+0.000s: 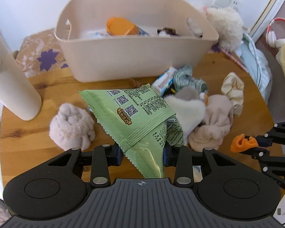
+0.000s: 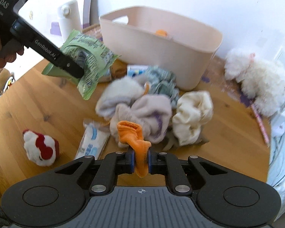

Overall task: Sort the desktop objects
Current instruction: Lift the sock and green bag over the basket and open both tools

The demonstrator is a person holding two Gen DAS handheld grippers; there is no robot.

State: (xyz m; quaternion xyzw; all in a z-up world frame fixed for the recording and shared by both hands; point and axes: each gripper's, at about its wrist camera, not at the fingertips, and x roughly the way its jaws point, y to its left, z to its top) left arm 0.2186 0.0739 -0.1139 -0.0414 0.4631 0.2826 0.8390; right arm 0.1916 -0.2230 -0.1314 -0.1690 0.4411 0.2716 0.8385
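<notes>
My left gripper (image 1: 144, 152) clamps the green packet (image 1: 134, 114) by one corner, above the bench (image 1: 28, 148); my right gripper (image 2: 140, 162) pinches the orange sock (image 2: 134, 136). I fear the packet could slide free before the bin (image 1: 123, 57), gripped so near its edge.

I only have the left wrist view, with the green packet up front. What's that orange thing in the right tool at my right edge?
Observer: An orange sock, pinched between the pads of the right tool, open cuff pointing away from it.
Operator: Anything on the table I'm missing?
Observer: A red and white plush toy lies on the wooden table, left of the right tool.
Operator: Anything beside it?
Observer: A white and blue tissue pack lies flat just right of the plush.
</notes>
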